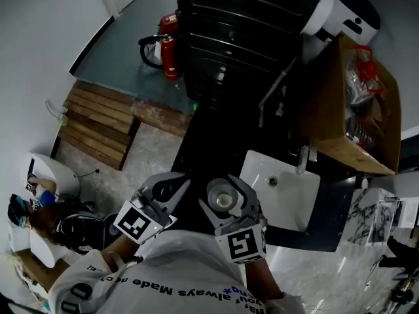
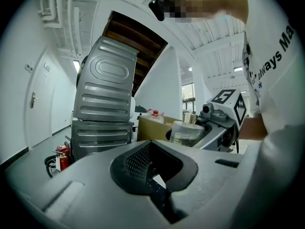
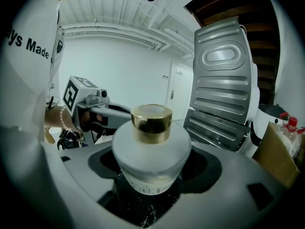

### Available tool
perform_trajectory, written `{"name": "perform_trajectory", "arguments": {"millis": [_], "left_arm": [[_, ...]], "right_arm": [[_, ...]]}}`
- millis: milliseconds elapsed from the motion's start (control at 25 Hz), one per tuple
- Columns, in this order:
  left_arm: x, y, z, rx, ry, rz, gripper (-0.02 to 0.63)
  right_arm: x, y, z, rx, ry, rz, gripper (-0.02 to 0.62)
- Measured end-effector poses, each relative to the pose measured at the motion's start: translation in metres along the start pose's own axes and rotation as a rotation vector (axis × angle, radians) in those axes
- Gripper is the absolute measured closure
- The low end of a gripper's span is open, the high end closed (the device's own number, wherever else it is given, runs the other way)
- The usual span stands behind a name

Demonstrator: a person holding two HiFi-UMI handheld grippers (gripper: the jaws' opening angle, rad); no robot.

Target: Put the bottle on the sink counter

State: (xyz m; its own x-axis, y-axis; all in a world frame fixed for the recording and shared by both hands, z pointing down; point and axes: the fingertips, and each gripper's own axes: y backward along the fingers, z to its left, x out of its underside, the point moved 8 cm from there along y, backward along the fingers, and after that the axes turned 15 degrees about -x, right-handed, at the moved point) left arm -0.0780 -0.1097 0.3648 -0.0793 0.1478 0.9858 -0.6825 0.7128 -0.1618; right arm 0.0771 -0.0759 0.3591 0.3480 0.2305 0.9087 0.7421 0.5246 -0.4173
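Bottle (image 3: 151, 147): a squat frosted-white bottle with a gold cap, upright, held in the right gripper rather than resting on any surface.
Right gripper (image 1: 224, 191): its jaws were clamped on the bottle's lower body, one on each side; the cap and shoulders stood clear above them.
Left gripper (image 2: 155, 174): its jaws were together with nothing between them; it was held just beside the right gripper, at that gripper's left.
Where the bottle was: in the head view it showed close in front of the person, just left of the sink (image 1: 260, 165) and not touching it.
Sink: a white square basin with a drain hole, set in a dark counter (image 1: 330, 235); a faucet (image 1: 302, 157) stood at its far edge.
Cardboard box (image 1: 364, 113): open, beyond the sink, with packaged things inside that were too small to tell.
Fire extinguisher (image 1: 170, 56): red, on the floor well away from the grippers.
Wooden pallet (image 1: 98, 123): flat on the floor at the left, near the extinguisher.
Ribbed metal panel (image 2: 106, 97): grey, leaning upright beyond both grippers.
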Motion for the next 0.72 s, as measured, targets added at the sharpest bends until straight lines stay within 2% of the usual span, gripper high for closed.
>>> {"name": "perform_trajectory", "arguments": {"millis": [320, 480, 720], "left_arm": [[0.024, -0.044, 0.028, -0.026, -0.026, 0.038, 0.603], [0.041, -0.069, 0.039, -0.042, -0.033, 0.049, 0.603], [0.075, -0.102, 0.06, -0.07, -0.012, 0.102, 0.603]], "right_arm": [[0.017, -0.032, -0.05, 0.024, -0.021, 0.048, 0.259], [0.04, -0.054, -0.073, 0.039, -0.004, 0.037, 0.259], [0.072, -0.089, -0.104, 0.065, -0.041, 0.034, 0.259]]}}
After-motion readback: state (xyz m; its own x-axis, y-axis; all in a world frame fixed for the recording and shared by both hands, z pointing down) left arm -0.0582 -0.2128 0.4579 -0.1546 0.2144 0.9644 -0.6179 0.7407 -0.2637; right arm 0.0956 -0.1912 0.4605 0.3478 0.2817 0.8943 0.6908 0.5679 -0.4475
